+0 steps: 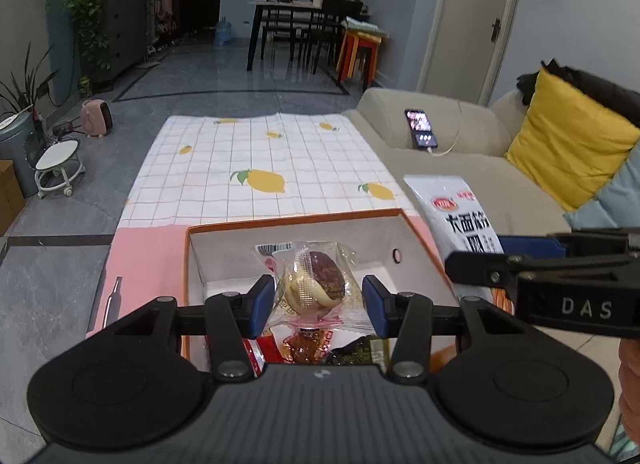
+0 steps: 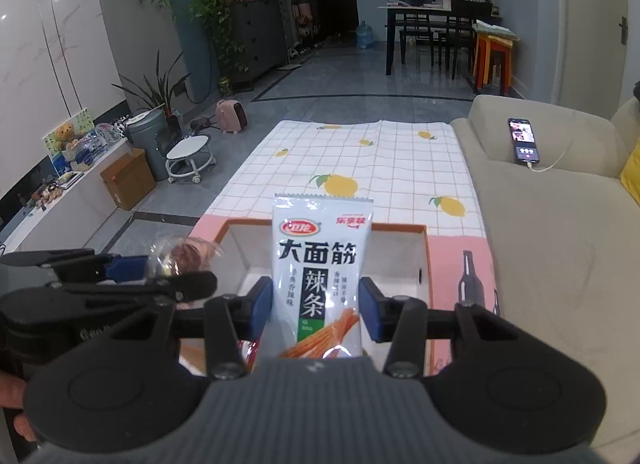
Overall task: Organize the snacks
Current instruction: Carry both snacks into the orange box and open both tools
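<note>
Left tool (image 1: pixel 319 300) grips a wrapped chocolate pastry (image 1: pixel 316 284); right tool (image 2: pixel 316 308) grips a spicy-strip packet (image 2: pixel 320 264) upright by its sides, at the pastry's 3 o'clock. Both hang above the orange-rimmed box (image 1: pixel 304 232) on the counter (image 1: pixel 144 260), probably clear for sorting.

A white cloth (image 1: pixel 256 151) gridded in thin lines is printed with yellow lemons and edged by a pink band. Orange is seen on the rim of a white-lined cardboard box (image 1: pixel 288 219). A white-and-green snack packet (image 2: pixel 322 276) is lettered in black. Blue pads (image 1: pixel 262 302) are fitted to black fingers.
</note>
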Action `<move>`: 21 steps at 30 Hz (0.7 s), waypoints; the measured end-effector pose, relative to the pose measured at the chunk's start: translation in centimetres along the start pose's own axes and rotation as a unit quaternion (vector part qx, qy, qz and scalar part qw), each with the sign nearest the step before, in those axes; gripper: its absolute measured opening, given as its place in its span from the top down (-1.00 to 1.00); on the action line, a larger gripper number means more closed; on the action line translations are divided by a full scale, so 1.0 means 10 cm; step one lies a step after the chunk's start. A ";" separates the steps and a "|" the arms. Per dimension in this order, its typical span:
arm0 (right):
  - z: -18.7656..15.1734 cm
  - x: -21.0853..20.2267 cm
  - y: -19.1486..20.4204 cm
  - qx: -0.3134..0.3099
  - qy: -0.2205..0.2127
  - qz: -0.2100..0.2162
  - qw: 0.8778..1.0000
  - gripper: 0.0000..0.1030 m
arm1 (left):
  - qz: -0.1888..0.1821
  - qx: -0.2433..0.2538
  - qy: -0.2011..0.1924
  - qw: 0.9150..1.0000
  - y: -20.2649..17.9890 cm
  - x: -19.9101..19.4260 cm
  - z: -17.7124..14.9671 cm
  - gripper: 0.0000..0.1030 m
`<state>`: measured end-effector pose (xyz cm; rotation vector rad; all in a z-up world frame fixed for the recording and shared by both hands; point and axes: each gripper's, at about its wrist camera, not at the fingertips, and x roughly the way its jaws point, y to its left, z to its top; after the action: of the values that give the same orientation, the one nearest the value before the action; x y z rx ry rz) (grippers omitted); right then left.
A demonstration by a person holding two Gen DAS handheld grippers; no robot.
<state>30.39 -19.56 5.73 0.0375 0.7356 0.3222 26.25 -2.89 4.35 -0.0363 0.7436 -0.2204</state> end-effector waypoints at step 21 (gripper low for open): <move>-0.27 1.84 -0.34 -0.021 0.175 -0.022 0.984 0.13 | 0.019 0.019 0.170 0.985 0.21 1.56 -0.37 -0.06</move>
<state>42.33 -17.40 -8.79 -0.0778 1.0774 0.3048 35.27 -4.01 -9.03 0.0538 1.0782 -0.2078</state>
